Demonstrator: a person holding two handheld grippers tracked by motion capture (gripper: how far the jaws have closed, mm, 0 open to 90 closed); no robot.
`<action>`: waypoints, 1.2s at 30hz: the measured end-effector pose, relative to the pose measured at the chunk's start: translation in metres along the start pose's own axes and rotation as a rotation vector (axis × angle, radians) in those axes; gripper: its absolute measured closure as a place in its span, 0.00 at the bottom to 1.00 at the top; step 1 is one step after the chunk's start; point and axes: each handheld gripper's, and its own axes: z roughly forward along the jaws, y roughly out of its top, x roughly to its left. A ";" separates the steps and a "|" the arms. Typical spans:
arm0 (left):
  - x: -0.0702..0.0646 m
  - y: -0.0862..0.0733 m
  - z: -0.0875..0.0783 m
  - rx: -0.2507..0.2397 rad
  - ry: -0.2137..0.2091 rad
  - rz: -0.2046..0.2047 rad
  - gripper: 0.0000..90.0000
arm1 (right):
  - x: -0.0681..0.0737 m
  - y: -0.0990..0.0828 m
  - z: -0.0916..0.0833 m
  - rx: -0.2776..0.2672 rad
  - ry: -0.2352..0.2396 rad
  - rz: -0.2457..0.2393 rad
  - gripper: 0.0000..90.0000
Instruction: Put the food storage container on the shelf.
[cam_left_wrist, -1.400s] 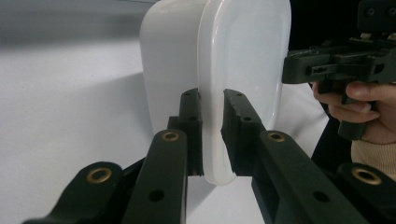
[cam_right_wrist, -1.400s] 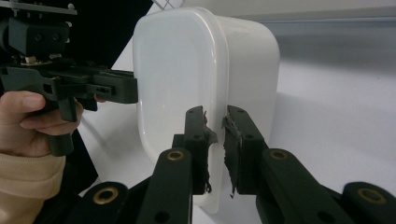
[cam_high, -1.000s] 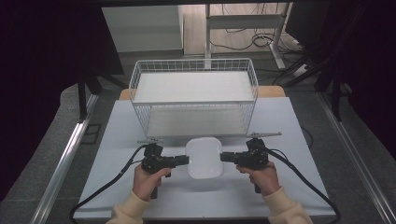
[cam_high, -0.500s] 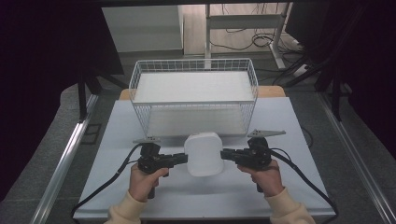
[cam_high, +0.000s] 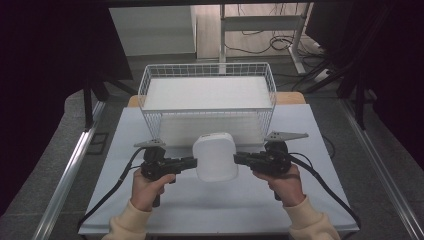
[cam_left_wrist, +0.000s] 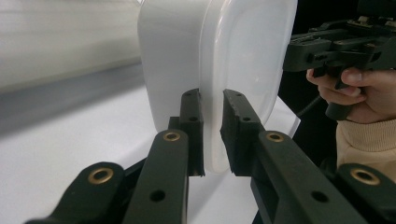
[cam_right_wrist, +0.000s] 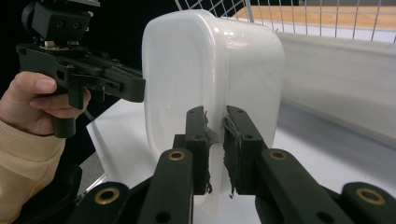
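Observation:
A white plastic container (cam_high: 215, 156) with rounded corners hangs above the table, held from both sides. My left gripper (cam_high: 192, 163) is shut on the rim at its left side. In the left gripper view the rim of the container (cam_left_wrist: 219, 70) runs between the two black pads (cam_left_wrist: 192, 126). My right gripper (cam_high: 237, 159) is shut on the rim at the opposite side. In the right gripper view the container (cam_right_wrist: 205, 70) stands on edge with its rim pinched between the pads (cam_right_wrist: 236, 144). Both hands hold the gripper handles from below.
A white wire basket (cam_high: 207, 77) with a white liner stands behind the container, at the back of the white table (cam_high: 150, 210). Black cables trail from each gripper toward the table's front corners. Metal rails run along both sides of the table.
Both grippers have risen with the container between them. It left the table surface and now stands higher, closer to the basket's front wall.

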 end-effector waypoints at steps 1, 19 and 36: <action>0.000 0.002 -0.001 -0.002 0.001 0.003 0.89 | 0.001 0.002 0.000 -0.001 -0.002 -0.001 0.88; -0.015 0.054 -0.023 -0.041 0.023 0.086 0.89 | 0.008 0.048 -0.009 -0.063 0.010 -0.046 0.88; -0.013 0.129 -0.036 -0.061 0.018 0.113 0.89 | 0.004 0.119 -0.016 -0.112 0.004 -0.073 0.88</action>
